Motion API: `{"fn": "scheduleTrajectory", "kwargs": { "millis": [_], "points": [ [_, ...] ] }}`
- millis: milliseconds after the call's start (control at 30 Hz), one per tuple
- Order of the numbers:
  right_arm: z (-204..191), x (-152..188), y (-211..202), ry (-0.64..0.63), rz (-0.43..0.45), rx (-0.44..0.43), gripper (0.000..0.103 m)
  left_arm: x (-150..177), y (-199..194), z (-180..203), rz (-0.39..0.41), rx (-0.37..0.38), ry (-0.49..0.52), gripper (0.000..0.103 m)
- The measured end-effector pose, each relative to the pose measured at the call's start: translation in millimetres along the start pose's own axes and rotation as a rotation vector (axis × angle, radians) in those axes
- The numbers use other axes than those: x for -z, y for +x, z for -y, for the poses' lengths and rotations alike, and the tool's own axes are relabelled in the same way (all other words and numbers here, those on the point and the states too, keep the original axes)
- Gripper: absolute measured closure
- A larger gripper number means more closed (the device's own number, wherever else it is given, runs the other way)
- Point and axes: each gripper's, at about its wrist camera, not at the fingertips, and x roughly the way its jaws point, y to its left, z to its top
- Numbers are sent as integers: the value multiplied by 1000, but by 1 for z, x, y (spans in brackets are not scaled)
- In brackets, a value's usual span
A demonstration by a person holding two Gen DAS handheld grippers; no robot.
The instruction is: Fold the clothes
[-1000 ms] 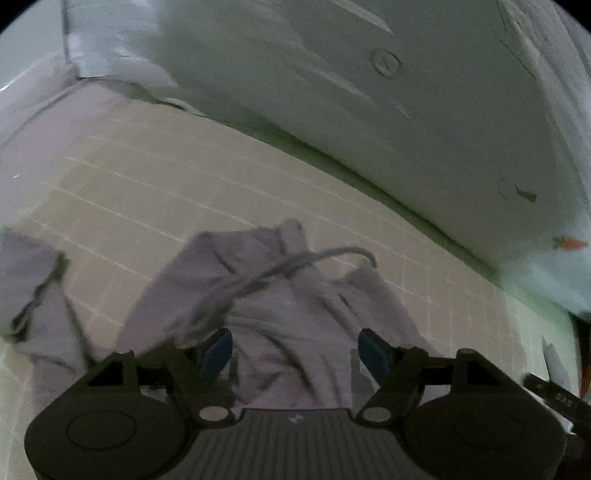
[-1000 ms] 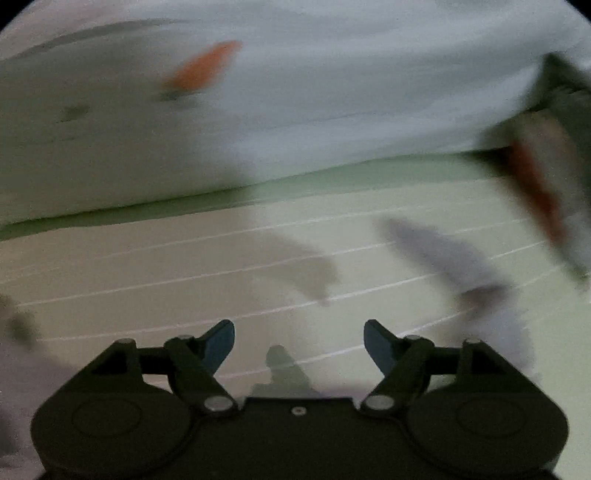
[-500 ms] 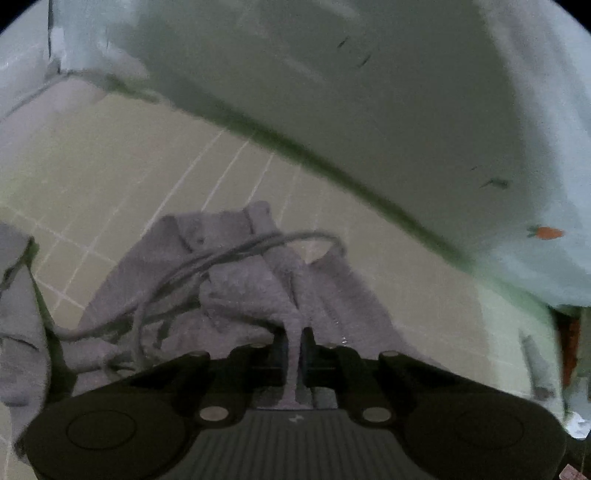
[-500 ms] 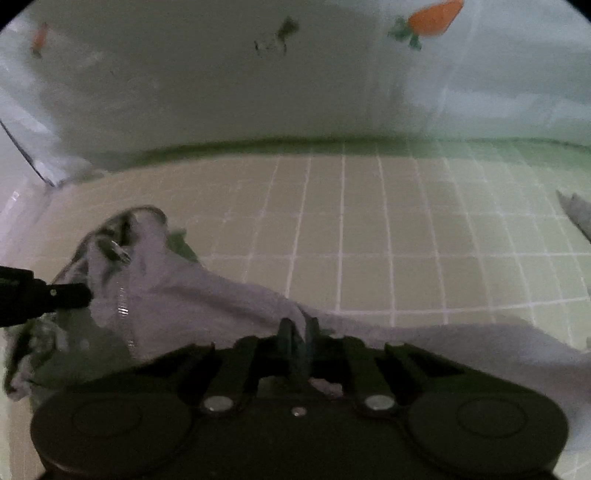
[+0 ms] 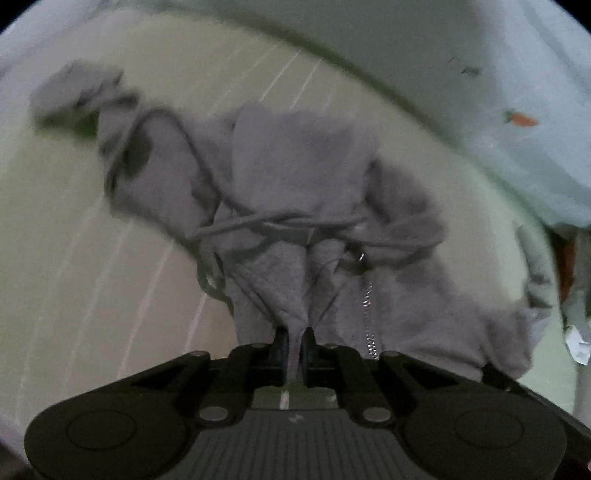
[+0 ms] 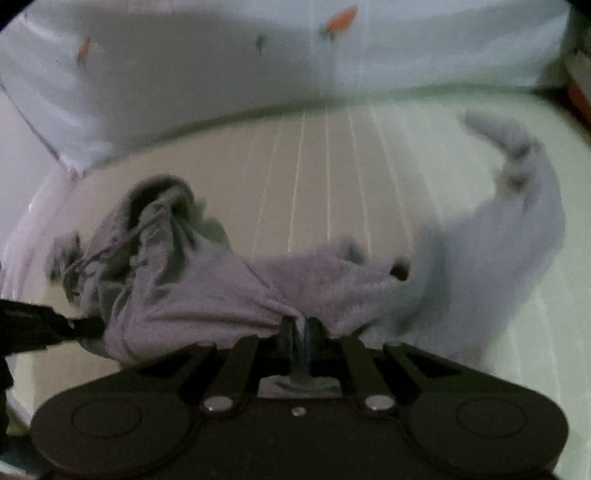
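Note:
A grey zip-up hoodie [image 5: 295, 177] with drawstrings lies bunched on a pale checked bed sheet [image 5: 92, 258]. My left gripper [image 5: 294, 343] is shut on a pinch of its fabric near the silver zipper [image 5: 369, 314]. In the right wrist view the same grey hoodie [image 6: 221, 295] stretches across the sheet, its sleeve [image 6: 517, 206] trailing to the right, blurred. My right gripper [image 6: 300, 332] is shut on a fold of that fabric. The dark body of the left gripper shows at the left edge of the right wrist view.
A light blue-white quilt [image 5: 480, 74] with small orange carrot prints [image 6: 341, 18] lies heaped along the far side of the bed. A small scrap of grey cloth [image 5: 535, 266] and some red-orange items sit at the right edge in the left wrist view.
Both grippers went from open above the hoodie to shut on its fabric. Since then both have dragged the garment across the sheet, and it now hangs stretched from the pinched points.

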Motion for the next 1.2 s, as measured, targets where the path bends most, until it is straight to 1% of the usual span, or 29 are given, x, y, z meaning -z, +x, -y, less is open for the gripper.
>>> {"fn": "scheduleTrajectory", "kwargs": {
  "millis": [33, 133, 167, 200, 233, 267, 300, 333, 400, 433, 467, 567, 667, 733, 867, 900, 933, 1000, 1033, 1067, 1100, 1133, 1167, 1200],
  "points": [
    [-2, 5, 1, -17, -11, 4, 96, 1, 0, 2, -2, -8, 2, 94],
    [-10, -3, -6, -96, -7, 17, 93, -7, -11, 14, 49, -35, 64, 89],
    [-8, -7, -7, -91, -1, 15, 88, -10, -15, 17, 67, -39, 78, 82],
    [-6, -11, -8, -85, 6, 12, 85, -12, -20, 20, 86, -44, 93, 73],
    [-4, -15, -7, -64, 13, 9, 78, -15, -24, 23, 104, -48, 105, 69],
    [-2, -17, -9, -36, 23, 4, 74, -20, -29, 25, 124, -53, 112, 60],
    [0, -18, -10, -7, 33, 0, 73, -23, -33, 26, 142, -61, 118, 54],
    [0, -22, -11, 10, 46, 1, 67, -28, -37, 28, 161, -70, 126, 51],
    [-2, -29, -10, 33, 71, 16, 56, -39, -39, 30, 187, -87, 148, 38],
    [-5, -34, -8, 39, 84, 29, 43, -44, -39, 31, 195, -96, 159, 35],
    [-9, -39, -5, 44, 95, 49, 34, -49, -39, 33, 204, -104, 170, 33],
    [-22, -60, 7, 54, 115, 60, 24, -64, -38, 35, 215, -115, 197, 32],
    [-36, -81, 20, 66, 127, 58, 22, -81, -27, 43, 193, -91, 228, 28],
    [-47, -92, 31, 77, 115, 14, 22, -88, -14, 50, 174, -83, 273, 28],
    [-64, -112, 69, 91, 46, -95, 23, -100, 21, 56, 122, -120, 367, 28],
    [-68, -116, 80, 97, 18, -120, 24, -104, 29, 53, 101, -140, 366, 28],
    [-71, -119, 92, 103, -17, -136, 26, -108, 35, 49, 87, -152, 343, 28],
    [-77, -122, 113, 116, -93, -166, 35, -113, 42, 39, 65, -157, 290, 33],
    [-79, -122, 120, 117, -120, -179, 42, -115, 43, 33, 62, -151, 263, 37],
    [-81, -120, 126, 111, -142, -191, 52, -117, 43, 27, 66, -147, 236, 47],
    [-83, -118, 132, 105, -164, -202, 59, -118, 42, 21, 70, -142, 209, 61],
    [-85, -117, 135, 91, -176, -209, 80, -120, 41, 15, 74, -136, 184, 70],
    [-87, -117, 137, 76, -187, -215, 95, -123, 40, 10, 78, -123, 160, 91],
    [-88, -116, 135, 56, -159, -199, 95, -127, 37, 6, 89, -112, 136, 91]
  ]
}}
